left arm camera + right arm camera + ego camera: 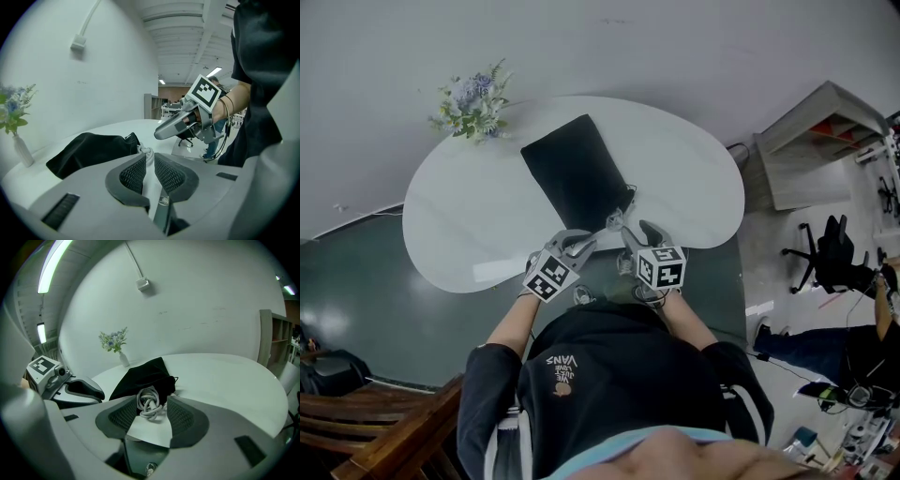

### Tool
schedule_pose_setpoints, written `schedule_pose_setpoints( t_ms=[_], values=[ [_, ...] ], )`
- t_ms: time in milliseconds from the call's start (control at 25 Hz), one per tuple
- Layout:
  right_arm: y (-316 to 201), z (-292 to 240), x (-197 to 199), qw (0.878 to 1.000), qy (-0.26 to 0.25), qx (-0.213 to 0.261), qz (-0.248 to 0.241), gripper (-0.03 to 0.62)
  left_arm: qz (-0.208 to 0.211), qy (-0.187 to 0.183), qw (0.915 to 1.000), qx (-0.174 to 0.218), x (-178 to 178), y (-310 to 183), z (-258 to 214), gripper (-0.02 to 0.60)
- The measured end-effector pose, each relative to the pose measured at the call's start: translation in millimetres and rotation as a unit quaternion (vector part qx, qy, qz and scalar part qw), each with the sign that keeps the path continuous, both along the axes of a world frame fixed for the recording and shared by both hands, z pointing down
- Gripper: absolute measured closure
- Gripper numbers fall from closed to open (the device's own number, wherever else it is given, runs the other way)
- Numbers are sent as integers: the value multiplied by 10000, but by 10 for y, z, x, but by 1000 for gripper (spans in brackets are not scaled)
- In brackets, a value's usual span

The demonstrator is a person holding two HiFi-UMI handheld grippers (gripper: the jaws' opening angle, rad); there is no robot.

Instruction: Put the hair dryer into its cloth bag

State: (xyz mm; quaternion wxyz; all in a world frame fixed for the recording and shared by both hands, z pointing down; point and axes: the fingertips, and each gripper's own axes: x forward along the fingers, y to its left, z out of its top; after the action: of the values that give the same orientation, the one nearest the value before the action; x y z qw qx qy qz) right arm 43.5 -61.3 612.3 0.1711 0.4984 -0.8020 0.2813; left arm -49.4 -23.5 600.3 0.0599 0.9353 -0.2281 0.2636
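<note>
Cord [146, 408] coiled at bag [577, 173] mouth, near table [450, 225] front edge, sits untouched between right gripper [152, 400] parted jaws; left gripper [150, 157] narrowly open, empty.

We seem to be in an office or lab workspace. A rolling office chair [827, 251] and a shelf unit [811, 150] stand by a white table [450, 225]. Long light strips [52, 266] run along the ceiling.

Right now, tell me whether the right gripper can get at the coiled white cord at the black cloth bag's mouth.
Probably yes: the coiled white cord lies right at the tips of the right gripper's open fingers, unobstructed.
</note>
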Motion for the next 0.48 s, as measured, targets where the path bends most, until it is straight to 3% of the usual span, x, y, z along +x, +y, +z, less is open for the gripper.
schedule_pose_setpoints(
  t_ms=[360, 440, 480],
  values=[
    [138, -213, -61, 9989, 38, 466, -60, 378, -657, 390, 9964, 376, -212, 87, -220, 531],
    [167, -269, -55, 9982, 111, 594, -57, 406, -805, 493, 9947, 413, -265, 120, -266, 532],
    [179, -300, -46, 9977, 148, 659, -45, 455, -873, 540, 9938, 435, -292, 136, -289, 533]
  ],
)
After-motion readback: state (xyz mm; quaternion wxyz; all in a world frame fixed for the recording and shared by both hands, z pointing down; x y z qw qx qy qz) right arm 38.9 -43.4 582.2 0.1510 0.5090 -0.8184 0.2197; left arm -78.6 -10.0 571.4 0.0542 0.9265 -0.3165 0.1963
